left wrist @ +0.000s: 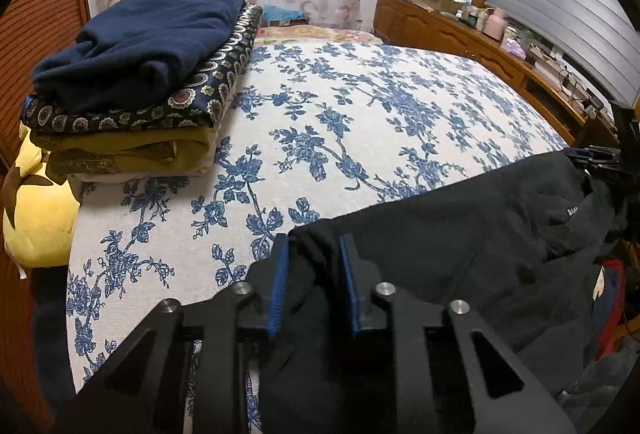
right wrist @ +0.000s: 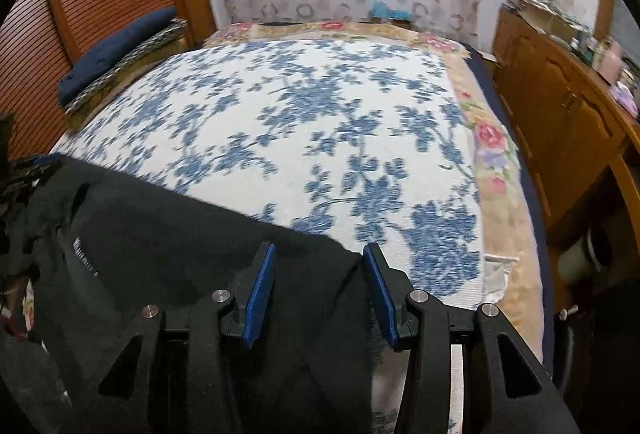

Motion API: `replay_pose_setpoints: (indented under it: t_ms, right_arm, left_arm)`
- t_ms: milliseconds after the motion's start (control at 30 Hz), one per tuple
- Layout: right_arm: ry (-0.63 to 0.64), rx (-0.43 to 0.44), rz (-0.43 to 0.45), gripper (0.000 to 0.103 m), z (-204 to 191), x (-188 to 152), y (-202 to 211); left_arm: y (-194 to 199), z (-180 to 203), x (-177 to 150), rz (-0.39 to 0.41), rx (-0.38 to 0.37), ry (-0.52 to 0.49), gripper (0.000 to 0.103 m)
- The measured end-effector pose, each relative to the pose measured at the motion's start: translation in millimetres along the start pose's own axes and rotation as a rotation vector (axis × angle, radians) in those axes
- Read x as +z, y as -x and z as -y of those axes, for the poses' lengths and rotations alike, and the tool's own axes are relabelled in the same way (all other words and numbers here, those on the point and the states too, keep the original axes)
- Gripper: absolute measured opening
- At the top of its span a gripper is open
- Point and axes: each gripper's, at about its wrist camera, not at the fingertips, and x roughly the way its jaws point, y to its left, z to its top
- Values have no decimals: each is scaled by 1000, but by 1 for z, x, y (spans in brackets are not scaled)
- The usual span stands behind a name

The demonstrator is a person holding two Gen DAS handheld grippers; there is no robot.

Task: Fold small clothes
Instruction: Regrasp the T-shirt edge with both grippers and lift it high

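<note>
Both grippers sit at the near edge of the bed, one at each end of a black garment point(left wrist: 460, 234). Left gripper point(left wrist: 314, 286) has its blue pads pinched on a bunched corner of the cloth, the fabric squeezed up between them. Right gripper point(right wrist: 320, 290) stands with its jaws apart around the opposite corner; the cloth lies between the pads, but I see a gap on each side, so I judge it not yet gripped.

That garment is draped over the near edge of the floral bedspread point(left wrist: 360, 106), its top hem stretched in a line between the two grippers, the rest hanging off the bed toward me. It looks soft, limp and fairly light, perhaps a knit or jersey: it wrinkles at the collar and sags wherever nothing supports it. It will not hold a shape, so it wants taking by the two outer corners, kept taut between them; a pinch on one layer only may let it slide out.

Farther along the bedspread, at its far left corner, rests a stack of folded clothes point(left wrist: 136, 82), navy on top. Beyond the bedspread's right edge runs a wooden dresser point(right wrist: 560, 106).
</note>
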Motion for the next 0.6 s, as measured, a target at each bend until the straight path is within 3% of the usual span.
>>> replay_pose_setpoints:
  t_ms: [67,100,300,600]
  right_arm:
    - [15,38,-9,18,-2,-2,3]
    - [22,50,-11,16,-3,-3,4]
    - [-25,88,49,13,-6,-13,37]
    - [10,131,349,12,-37,-25,184]
  left_arm:
    - [3,0,-2,6,-21,6,12]
    - [5,2,-3,10,-20,1,10]
    - [62,20,-7,157,-14,2,9]
    - [175,38,1,440,-98,31,8]
